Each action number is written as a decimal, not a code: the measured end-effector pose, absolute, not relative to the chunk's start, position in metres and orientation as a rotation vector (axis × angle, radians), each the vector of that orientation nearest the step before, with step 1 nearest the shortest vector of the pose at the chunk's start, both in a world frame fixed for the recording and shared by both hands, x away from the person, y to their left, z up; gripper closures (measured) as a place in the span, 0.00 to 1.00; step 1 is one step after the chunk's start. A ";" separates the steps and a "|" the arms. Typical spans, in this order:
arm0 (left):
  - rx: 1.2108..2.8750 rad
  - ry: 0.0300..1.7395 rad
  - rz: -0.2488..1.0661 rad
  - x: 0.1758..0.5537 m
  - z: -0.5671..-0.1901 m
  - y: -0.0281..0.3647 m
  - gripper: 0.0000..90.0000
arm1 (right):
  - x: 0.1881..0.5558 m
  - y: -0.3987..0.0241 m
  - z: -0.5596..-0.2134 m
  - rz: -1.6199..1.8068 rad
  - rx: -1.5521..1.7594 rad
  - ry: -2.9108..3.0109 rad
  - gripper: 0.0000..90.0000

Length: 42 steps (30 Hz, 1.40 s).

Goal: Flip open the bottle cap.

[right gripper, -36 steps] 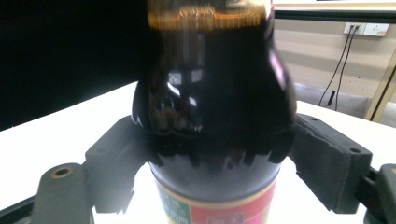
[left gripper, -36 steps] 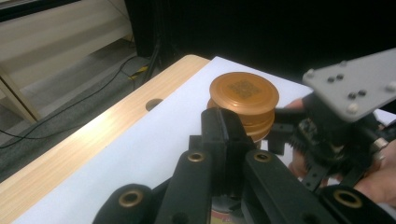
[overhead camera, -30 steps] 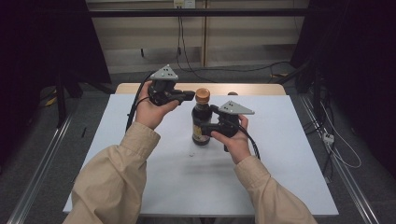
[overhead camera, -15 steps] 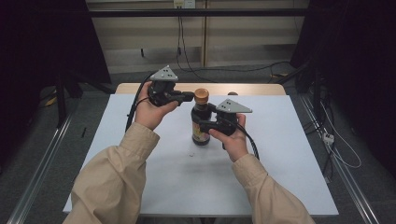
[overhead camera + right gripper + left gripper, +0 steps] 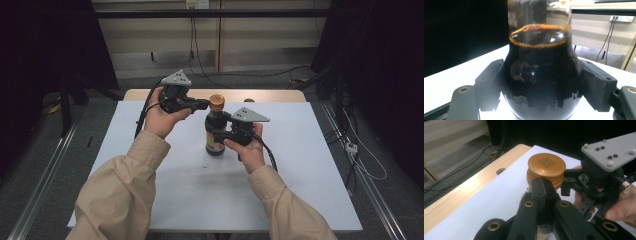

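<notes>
From my remote station I find the left gripper (image 5: 204,104) raised above the white table (image 5: 300,170), held level in the person's left hand (image 5: 161,118), its grey three-cornered plate (image 5: 176,78) uppermost and its cable (image 5: 144,114) trailing down towards the sleeve. Its jaws are closed tight against each other with nothing between them; in the left gripper view (image 5: 543,192) I see their tips just short of the bottle's orange cap (image 5: 546,170), near it, though I cannot tell whether they touch it. Moving to the centre, the bottle (image 5: 215,127) stands upright on the table, dark glass with dark liquid inside and a label low on its side. In the right gripper view the liquid line sits at the shoulder of the bottle (image 5: 541,82). At the right, the right gripper (image 5: 220,134), carried level in the person's right hand (image 5: 248,150), has just been closing its jaws, and I see both pads pressed against opposite sides of the bottle's body, one on each flank, so it is clamped on the bottle. Both forearms in beige sleeves (image 5: 117,195) enter from the near edge of the table.
</notes>
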<state>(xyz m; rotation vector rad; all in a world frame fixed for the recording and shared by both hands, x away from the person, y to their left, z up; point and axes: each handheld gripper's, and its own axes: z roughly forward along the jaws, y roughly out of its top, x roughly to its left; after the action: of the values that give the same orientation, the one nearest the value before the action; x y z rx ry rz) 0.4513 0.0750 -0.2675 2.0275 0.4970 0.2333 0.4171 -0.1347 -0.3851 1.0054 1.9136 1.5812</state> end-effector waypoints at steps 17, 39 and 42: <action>1.828 0.481 0.164 0.450 -0.252 0.076 1.00 | 0.418 -0.131 -0.405 1.516 0.985 1.938 0.33; 1.994 0.505 0.254 0.446 -0.250 0.088 1.00 | 0.420 -0.129 -0.403 1.488 0.954 1.967 0.33; 2.003 0.531 0.243 0.448 -0.259 0.095 1.00 | 0.419 -0.129 -0.403 1.488 0.961 1.970 0.33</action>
<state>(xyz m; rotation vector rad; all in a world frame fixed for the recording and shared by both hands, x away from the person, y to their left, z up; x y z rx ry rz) 0.4484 0.0949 -0.2591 2.0028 0.5314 0.2427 0.4192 -0.1290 -0.4031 0.9614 1.9699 1.4877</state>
